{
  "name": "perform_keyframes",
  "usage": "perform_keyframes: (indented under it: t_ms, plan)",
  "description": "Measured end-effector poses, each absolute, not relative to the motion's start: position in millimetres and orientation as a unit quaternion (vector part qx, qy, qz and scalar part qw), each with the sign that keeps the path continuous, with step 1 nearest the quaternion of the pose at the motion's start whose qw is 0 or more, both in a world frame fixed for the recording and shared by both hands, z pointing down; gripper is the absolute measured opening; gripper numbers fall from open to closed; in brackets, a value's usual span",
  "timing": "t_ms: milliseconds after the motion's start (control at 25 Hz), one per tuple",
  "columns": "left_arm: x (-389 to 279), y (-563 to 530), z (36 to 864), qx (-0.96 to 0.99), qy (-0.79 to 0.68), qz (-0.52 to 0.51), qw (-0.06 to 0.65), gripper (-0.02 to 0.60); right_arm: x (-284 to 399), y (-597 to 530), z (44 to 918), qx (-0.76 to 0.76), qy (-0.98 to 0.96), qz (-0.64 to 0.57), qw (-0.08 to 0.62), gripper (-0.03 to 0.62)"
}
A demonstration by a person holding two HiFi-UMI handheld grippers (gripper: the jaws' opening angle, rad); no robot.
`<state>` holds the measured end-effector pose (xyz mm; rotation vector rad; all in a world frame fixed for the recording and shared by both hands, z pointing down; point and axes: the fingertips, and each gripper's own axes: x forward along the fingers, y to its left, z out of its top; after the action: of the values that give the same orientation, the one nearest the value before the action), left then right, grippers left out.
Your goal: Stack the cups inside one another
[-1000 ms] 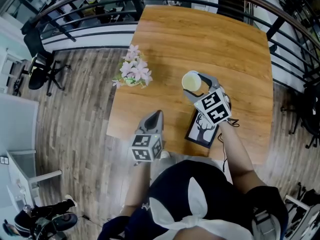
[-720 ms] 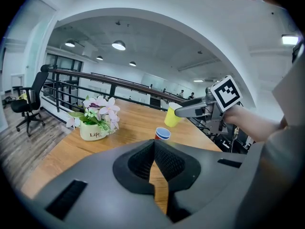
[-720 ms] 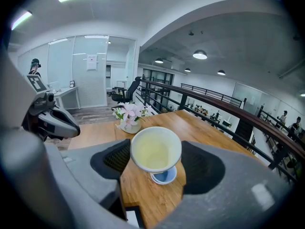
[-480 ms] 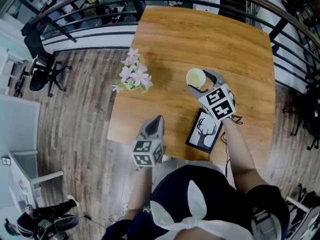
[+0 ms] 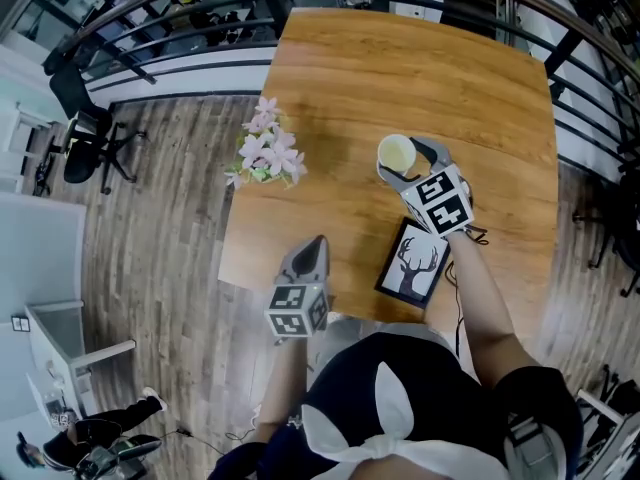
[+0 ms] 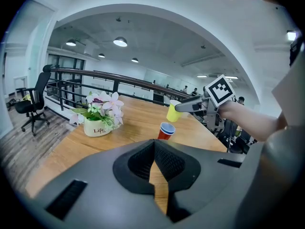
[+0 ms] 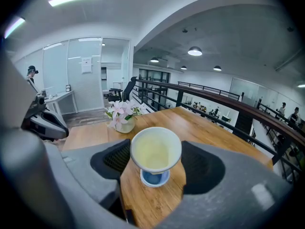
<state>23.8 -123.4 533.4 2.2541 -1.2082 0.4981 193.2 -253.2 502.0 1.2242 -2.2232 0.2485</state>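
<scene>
Table (image 5: 420,78): wooden, with rounded corners and a warm grain on top.
Flower pot (image 5: 266,153): stands at the table's left edge; a small white pot printed "Life", holding pink and white blossoms with green leaves.
Framed picture (image 5: 412,265): lies flat near the table's near edge; black frame, white ground, dark deer head with antlers.
Floor (image 5: 150,248): grey-brown wood planks.
Railing (image 5: 180,28): dark bars, curving behind the table.
Office chair (image 5: 85,133): black, on castors, well left of the table.
Ceiling lights (image 6: 120,42): round, lit.
</scene>
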Motion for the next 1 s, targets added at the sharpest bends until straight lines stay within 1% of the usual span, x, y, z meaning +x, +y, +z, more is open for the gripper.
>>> perform_keyframes:
  t_ms: [560,1000]
  plan:
    - [17,-125,547,0.821,-0.456,0.198,0.281,0.017,202,-262,546,0.465,-0.824,0.151,0.288,0.333]
    - [23,-124,553,0.823,-0.446,0.203,0.289,0.017,202,-262,578,0.462,-0.814,0.175,0.303,0.334]
